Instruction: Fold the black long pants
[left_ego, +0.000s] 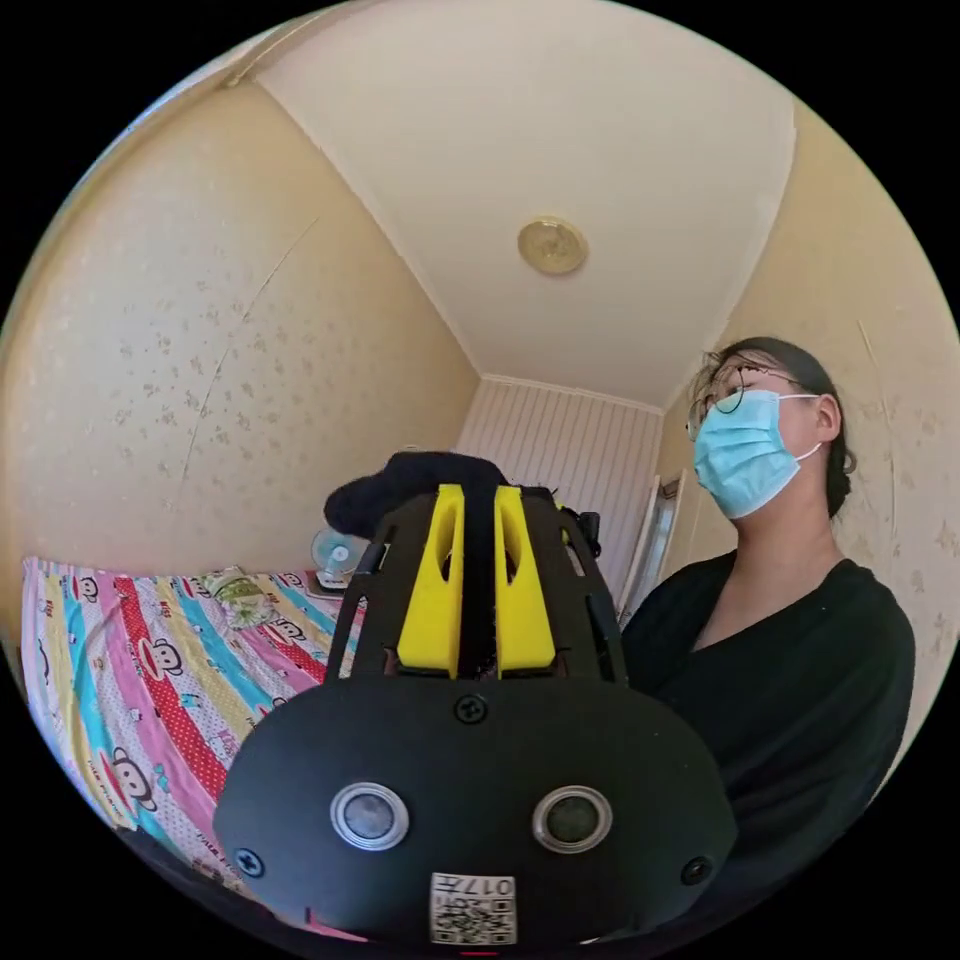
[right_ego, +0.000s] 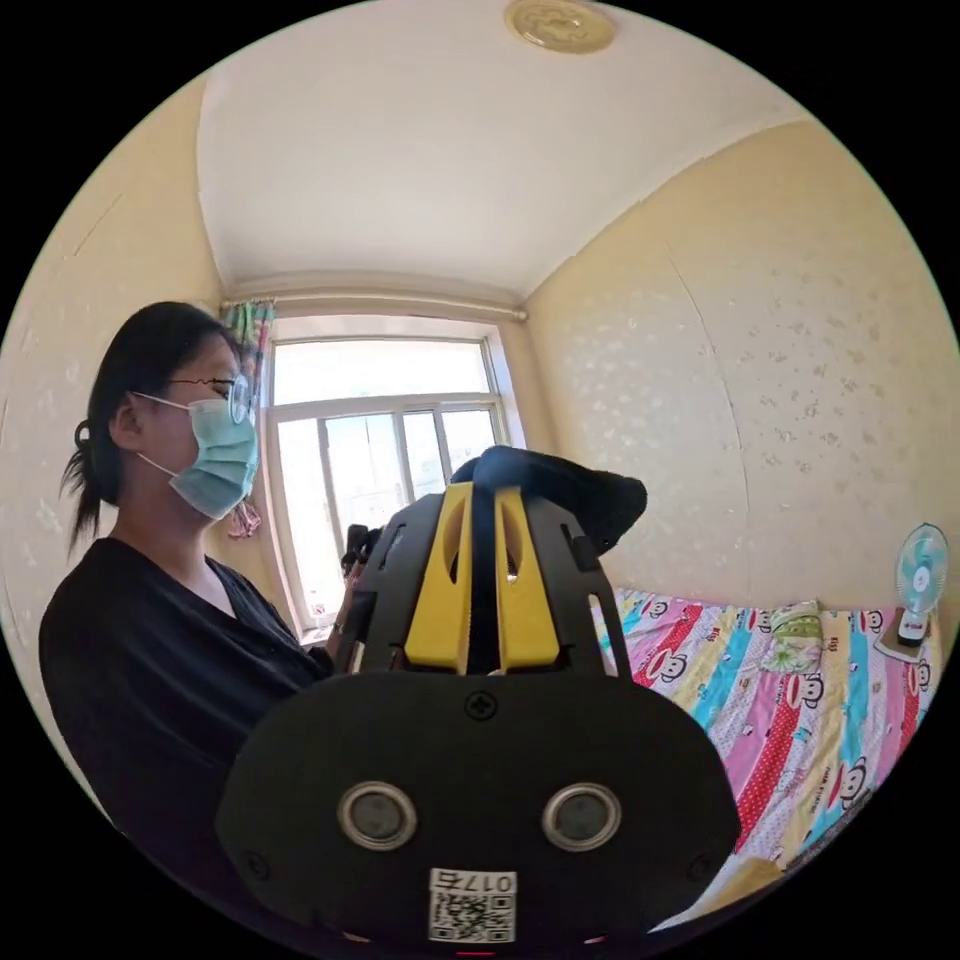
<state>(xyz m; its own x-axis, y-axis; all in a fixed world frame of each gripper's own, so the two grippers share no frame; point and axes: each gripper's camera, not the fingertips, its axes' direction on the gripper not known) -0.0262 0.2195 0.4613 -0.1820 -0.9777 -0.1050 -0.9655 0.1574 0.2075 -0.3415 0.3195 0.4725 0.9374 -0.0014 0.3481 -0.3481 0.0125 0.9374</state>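
Both views look up into the room. In the left gripper view, my left gripper (left_ego: 478, 492) has its yellow jaws pressed together on a dark fold of the black long pants (left_ego: 400, 488), which bunches over the jaw tips. In the right gripper view, my right gripper (right_ego: 483, 492) is likewise shut on the black long pants (right_ego: 575, 490), with a rounded lump of cloth draped over the tips toward the right. The remainder of the garment is hidden behind the gripper bodies.
A person in a black top (left_ego: 790, 690) stands close on the right of the left gripper view and, as a person (right_ego: 150, 640), on the left of the right gripper view. A bed with a colourful cartoon sheet (left_ego: 130, 680) lies below. A small fan (right_ego: 918, 580) stands by the wall, and a window (right_ego: 380, 450) lies behind.
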